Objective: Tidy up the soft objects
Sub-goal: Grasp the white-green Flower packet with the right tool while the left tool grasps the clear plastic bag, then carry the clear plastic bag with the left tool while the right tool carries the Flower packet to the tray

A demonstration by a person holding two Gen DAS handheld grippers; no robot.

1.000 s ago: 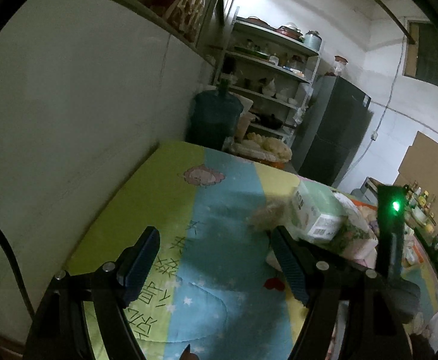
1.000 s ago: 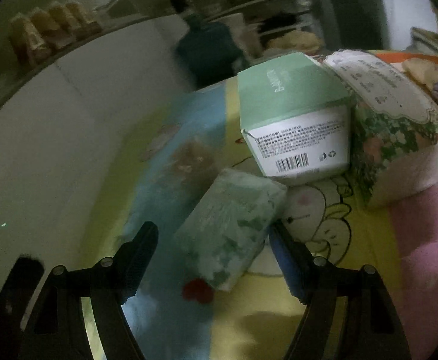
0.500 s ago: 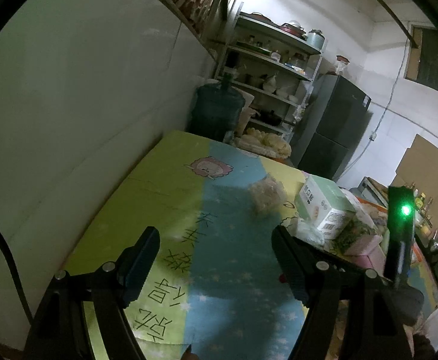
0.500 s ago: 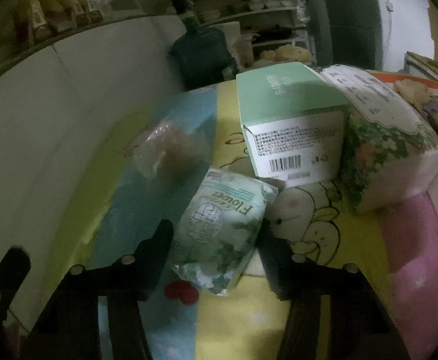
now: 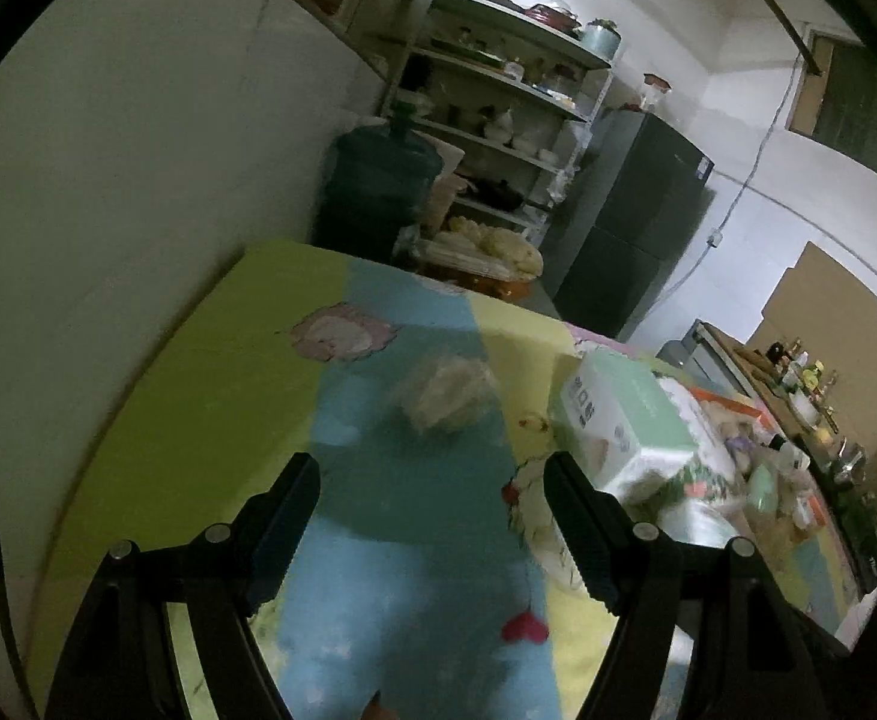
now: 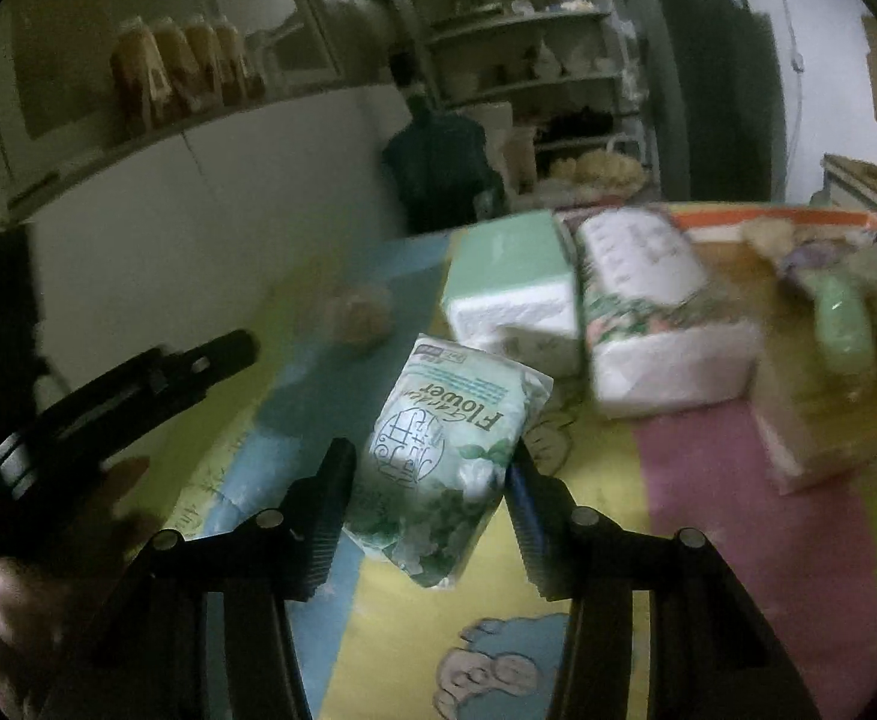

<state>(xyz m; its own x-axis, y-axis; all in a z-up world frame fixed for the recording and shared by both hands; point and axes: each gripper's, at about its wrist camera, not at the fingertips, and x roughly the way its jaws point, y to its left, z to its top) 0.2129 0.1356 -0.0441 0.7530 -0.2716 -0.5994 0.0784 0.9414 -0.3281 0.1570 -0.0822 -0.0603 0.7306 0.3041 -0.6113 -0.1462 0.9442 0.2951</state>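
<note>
My right gripper (image 6: pixel 429 477) is shut on a green-and-white "Flower" tissue pack (image 6: pixel 450 456) and holds it lifted above the colourful mat (image 6: pixel 738 510). My left gripper (image 5: pixel 432 480) is open and empty above the mat's blue stripe (image 5: pixel 402 540); it also shows at the left of the right wrist view (image 6: pixel 138 384). A clear bag of pale soft stuff (image 5: pixel 447 390) lies ahead of it. A green-topped tissue box (image 5: pixel 618 414) (image 6: pixel 513 282) and a floral tissue pack (image 6: pixel 648 312) lie side by side.
A white wall (image 5: pixel 108 210) runs along the mat's left edge. A blue water jug (image 5: pixel 378 180), shelves with dishes (image 5: pixel 498 90) and a dark fridge (image 5: pixel 636 222) stand beyond the far end. An orange tray of small items (image 6: pixel 828 276) lies at the right.
My right gripper closed on the Flower tissue pack and lifted it off the mat. My left gripper stayed open and swung its view to the right, toward the tissue box.
</note>
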